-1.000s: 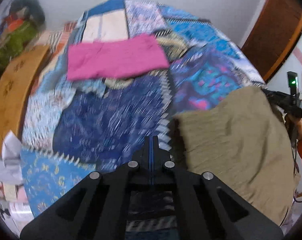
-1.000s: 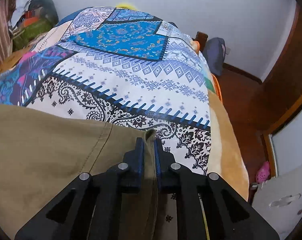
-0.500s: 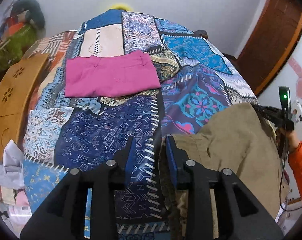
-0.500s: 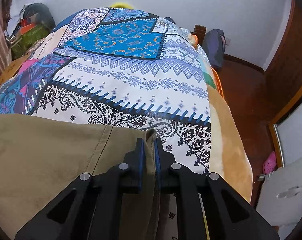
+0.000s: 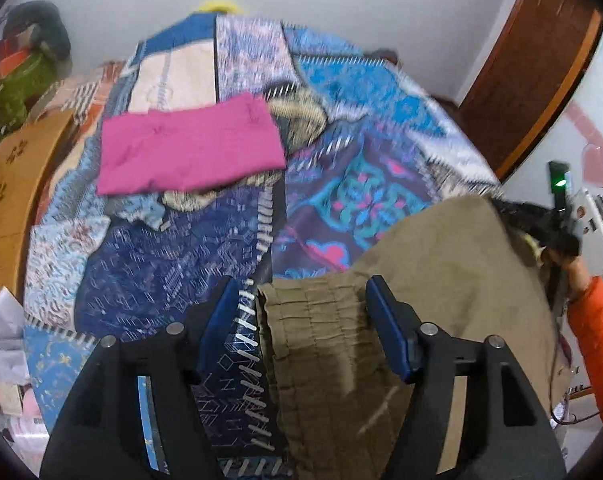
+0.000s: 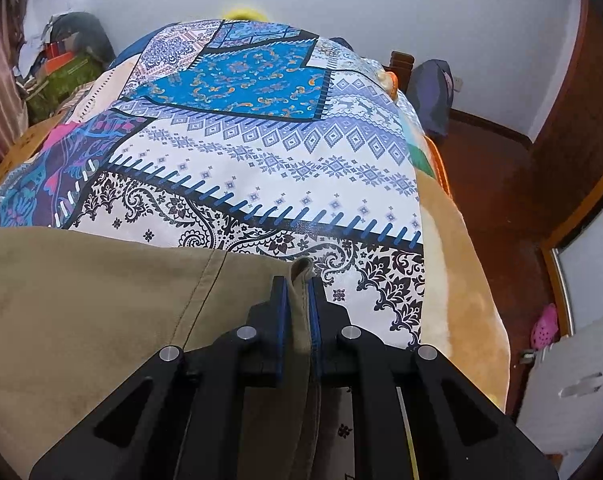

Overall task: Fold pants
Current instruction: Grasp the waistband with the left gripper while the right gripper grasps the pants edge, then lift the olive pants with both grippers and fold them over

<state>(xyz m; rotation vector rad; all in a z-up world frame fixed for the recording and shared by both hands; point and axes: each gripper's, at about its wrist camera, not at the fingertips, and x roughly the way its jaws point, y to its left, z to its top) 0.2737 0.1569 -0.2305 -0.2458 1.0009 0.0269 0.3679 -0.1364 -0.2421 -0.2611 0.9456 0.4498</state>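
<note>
Both grippers meet your pants [image 5: 441, 280]: left gripper [image 5: 301, 300] spread wide (waistband between), right gripper [image 6: 299, 280] pinching a corner at lower centre.

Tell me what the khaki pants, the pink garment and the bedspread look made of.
Khaki pants: matte woven cloth, probably cotton twill; a stitched seam and a gathered, seemingly elastic waistband show.
Pink garment: soft matte fabric, likely cotton or knit; blur hides the weave.
Bedspread: smooth printed fabric faking patchwork, with a slight sheen, perhaps polyester or a cotton blend.
</note>
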